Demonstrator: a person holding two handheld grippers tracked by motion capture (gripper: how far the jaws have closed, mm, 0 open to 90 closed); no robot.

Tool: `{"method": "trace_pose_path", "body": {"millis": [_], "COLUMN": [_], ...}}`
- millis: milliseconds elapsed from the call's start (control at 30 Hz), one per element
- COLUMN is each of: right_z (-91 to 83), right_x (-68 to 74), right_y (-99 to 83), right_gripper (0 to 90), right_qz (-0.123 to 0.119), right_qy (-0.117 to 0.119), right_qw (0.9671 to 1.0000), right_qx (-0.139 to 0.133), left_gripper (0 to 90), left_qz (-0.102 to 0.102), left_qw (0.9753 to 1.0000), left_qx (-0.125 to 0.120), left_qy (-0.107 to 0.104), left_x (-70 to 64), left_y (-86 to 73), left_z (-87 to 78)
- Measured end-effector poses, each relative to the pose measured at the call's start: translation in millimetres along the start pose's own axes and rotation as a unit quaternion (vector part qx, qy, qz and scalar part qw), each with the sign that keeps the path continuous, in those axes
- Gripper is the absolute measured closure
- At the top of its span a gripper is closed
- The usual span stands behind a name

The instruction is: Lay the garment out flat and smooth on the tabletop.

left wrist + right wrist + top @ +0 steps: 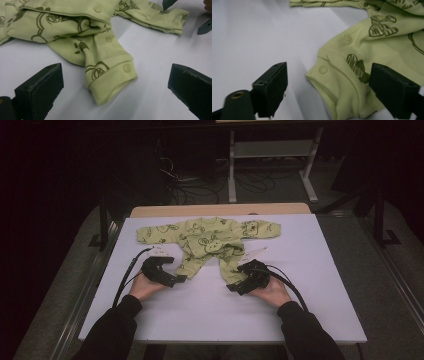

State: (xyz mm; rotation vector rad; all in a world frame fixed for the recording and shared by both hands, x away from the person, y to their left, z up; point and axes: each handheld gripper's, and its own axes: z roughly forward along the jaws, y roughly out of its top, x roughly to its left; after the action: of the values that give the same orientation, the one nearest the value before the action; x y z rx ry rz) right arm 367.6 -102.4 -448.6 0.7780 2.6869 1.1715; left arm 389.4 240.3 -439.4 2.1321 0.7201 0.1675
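The green baby suit [210, 242] lies spread at the table's [310, 310] twelve o'clock side. Each leg cuff sits between wide-spread jaws: left gripper [115, 85], right gripper [329, 87].

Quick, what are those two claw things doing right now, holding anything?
Left gripper: open, empty, at one leg cuff of the light green printed cotton baby romper.
Right gripper: open, empty, astride the other cuff.

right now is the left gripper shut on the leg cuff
No, the left gripper stands open, its jaws either side of the leg cuff.
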Motion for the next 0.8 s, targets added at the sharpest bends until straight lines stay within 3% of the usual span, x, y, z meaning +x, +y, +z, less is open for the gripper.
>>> {"method": "trace_pose_path", "body": {"millis": [100, 333, 400, 800], "right_z": [2.1, -1.6, -2.6, -6.4], "right_x": [1.3, -2.3, -2.3, -1.9], "right_y": [-0.9, -1.2, -0.8, 1.0], "right_gripper": [26.5, 53.6, 59.2, 74.7], "right_qz": [-0.009, -0.005, -0.003, -0.004], "right_qy": [-0.009, -0.029, -0.032, -0.024], "right_qw": [0.9999, 0.9996, 0.9995, 0.9997], "right_qx": [0.01, 0.007, 0.006, -0.003], "left_gripper": [0.1, 4.3, 6.4, 28.9], "left_qz": [-0.009, 0.002, -0.007, -0.019], "left_qw": [0.9999, 0.9998, 0.9998, 0.9996], "left_qx": [-0.003, 0.015, 0.011, 0.009], "left_qy": [-0.008, -0.01, -0.017, -0.016], "left_x": [0.9, -1.6, -2.0, 0.2], "left_y": [0.1, 0.2, 1.0, 2.2], "left_z": [3.0, 10.0, 11.2, 13.1]}}
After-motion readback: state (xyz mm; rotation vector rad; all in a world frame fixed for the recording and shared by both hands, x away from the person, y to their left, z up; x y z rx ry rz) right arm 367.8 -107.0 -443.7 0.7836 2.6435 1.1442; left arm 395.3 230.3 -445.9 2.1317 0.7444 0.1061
